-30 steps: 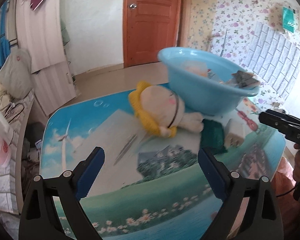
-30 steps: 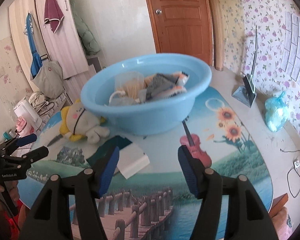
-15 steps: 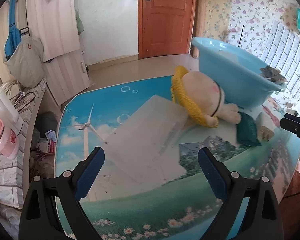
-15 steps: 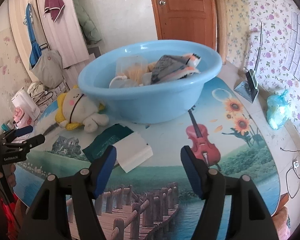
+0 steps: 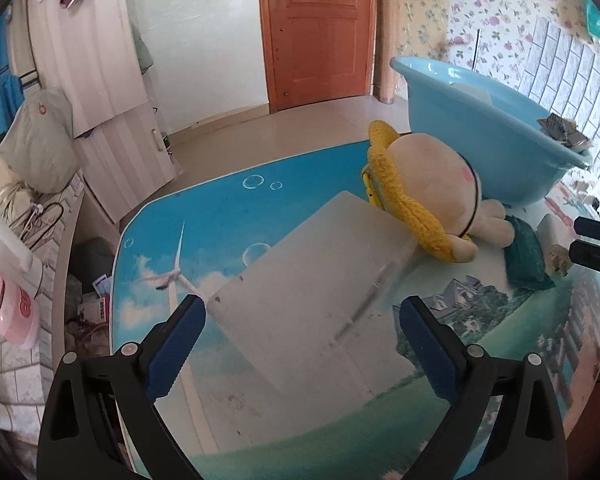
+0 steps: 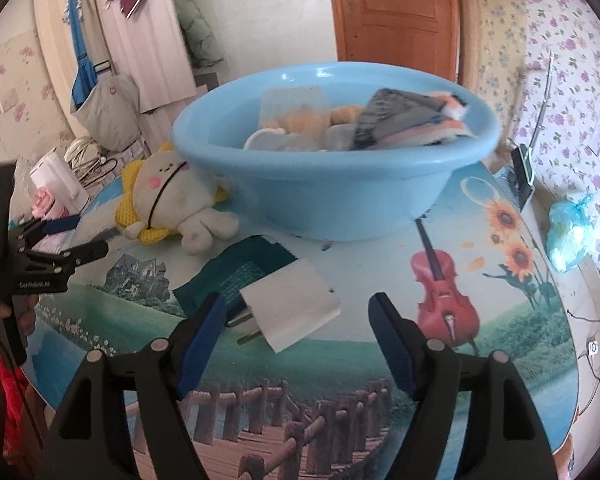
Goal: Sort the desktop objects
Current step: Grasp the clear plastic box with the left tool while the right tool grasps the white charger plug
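1. Two grippers, both spread wide and empty. Left wrist view: left gripper [image 5: 302, 334] hangs over a pale translucent sheet [image 5: 312, 280] lying flat on the table [image 5: 204, 216]; a thin rod-like item lies on or under the sheet, too blurred to name.
2. Same view: plush [image 5: 432, 196] with yellow hood lies on its side at the sheet's far corner, against the blue basin [image 5: 480, 136]. Green cloth [image 5: 524, 256] just beside the plush's feet; white plug [image 5: 550, 226] behind it. Right gripper's tips enter at the right edge.
3. Right wrist view: right gripper [image 6: 296, 336] hovers low over the table, fingers wide, one either side of the plug [image 6: 292, 310]. Plug lies flat, prongs pointing left, partly on the cloth [image 6: 236, 274].
4. Same view: basin [image 6: 336, 184] stands behind, holding a clear container, a grey-and-orange item and other bits. Plush [image 6: 172, 204] lies left of it, touching its wall.
5. Left gripper [image 6: 66, 246] shows at the left edge, held by a hand [image 6: 4, 316], fingers apart.
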### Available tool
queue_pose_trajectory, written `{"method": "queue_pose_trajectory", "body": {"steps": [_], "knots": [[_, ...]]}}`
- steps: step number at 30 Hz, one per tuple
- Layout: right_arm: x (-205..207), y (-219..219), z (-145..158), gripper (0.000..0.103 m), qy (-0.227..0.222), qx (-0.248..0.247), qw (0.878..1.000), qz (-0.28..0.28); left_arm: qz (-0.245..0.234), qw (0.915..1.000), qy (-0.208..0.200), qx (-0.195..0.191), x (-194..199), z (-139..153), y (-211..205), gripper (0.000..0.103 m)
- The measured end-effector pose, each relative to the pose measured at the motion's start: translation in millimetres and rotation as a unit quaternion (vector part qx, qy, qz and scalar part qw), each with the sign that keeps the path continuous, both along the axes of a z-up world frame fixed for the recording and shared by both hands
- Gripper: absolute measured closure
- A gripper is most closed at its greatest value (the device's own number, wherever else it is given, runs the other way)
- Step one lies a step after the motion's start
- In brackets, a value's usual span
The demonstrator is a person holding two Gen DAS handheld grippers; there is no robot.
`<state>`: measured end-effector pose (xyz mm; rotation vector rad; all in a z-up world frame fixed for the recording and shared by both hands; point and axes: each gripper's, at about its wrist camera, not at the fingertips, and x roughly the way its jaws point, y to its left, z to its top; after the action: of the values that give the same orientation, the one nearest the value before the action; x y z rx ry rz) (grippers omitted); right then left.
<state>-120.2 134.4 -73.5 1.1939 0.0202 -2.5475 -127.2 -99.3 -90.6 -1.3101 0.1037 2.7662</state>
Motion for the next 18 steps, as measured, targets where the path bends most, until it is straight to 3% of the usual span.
{"method": "queue_pose_trajectory", "body": {"steps": [6, 10, 18], "knots": [[-4, -6, -7, 0.027, -0.008, 0.011, 1.000, 0.007, -0.020, 0.9997, -0.014, -0.005, -11, -8, 3, 0.005], [-7, -8, -8, 0.027, -0.012, 0.008, 1.000, 0.008, -0.027, 0.9996, 0.000, 0.011, -8, -3, 4, 0.006], [-11, -13, -17, 0.027, -0.014, 0.018, 1.000, 0.017, -0.034, 0.9993, 0.008, 0.015, 6, 1, 6, 0.025]]}}
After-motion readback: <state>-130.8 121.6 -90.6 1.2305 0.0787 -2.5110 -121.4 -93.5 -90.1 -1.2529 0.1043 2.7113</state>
